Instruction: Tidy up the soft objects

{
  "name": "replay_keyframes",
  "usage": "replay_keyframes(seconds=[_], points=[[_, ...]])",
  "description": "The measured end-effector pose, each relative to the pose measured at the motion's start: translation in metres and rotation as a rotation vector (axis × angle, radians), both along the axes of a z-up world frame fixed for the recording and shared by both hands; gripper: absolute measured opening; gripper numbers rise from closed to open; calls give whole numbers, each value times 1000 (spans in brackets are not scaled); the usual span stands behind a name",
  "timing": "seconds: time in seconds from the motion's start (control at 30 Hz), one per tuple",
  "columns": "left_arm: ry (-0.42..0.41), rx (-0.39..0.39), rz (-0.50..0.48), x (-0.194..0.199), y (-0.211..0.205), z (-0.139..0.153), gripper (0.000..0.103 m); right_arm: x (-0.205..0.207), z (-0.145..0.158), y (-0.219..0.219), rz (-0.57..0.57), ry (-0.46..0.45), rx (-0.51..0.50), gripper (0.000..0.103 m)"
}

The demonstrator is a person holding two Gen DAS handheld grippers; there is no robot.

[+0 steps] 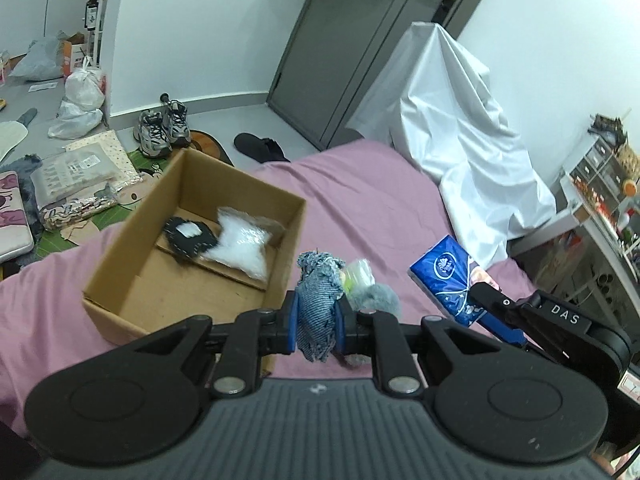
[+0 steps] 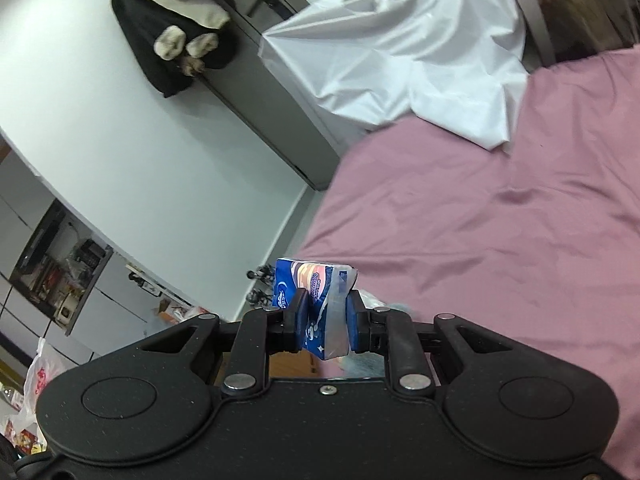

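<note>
We are mid-carry: our left gripper point(image 1: 317, 320) pinches a denim scrap point(image 1: 318, 312), the cardboard box point(image 1: 192, 248) ahead to its left; our right gripper point(image 2: 325, 324) clamps a tissue pack point(image 2: 320, 304); next, we judge, release over the box.

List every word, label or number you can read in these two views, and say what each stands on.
"DAS": on the right claw's black body.
Print on the blue tissue pack: logo and text too blurred to read.
Labels on the floor packages: too small to read.
Nothing else is readable.
</note>
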State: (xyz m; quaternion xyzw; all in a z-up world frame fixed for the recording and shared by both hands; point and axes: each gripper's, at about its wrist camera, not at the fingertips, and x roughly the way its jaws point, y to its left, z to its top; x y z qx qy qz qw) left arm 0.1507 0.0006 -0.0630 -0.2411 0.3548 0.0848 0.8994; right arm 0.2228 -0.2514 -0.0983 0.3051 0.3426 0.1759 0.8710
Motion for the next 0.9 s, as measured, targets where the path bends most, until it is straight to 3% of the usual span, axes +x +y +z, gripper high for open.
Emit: replay_keyframes(seconds=[0.47, 0.9], points=[[-38, -16, 38, -11, 56, 12, 17, -2, 14, 39, 70, -71, -17, 20], [-39, -49, 4, -2, 102, 6, 17, -2, 17, 81, 124, -92, -41, 20]])
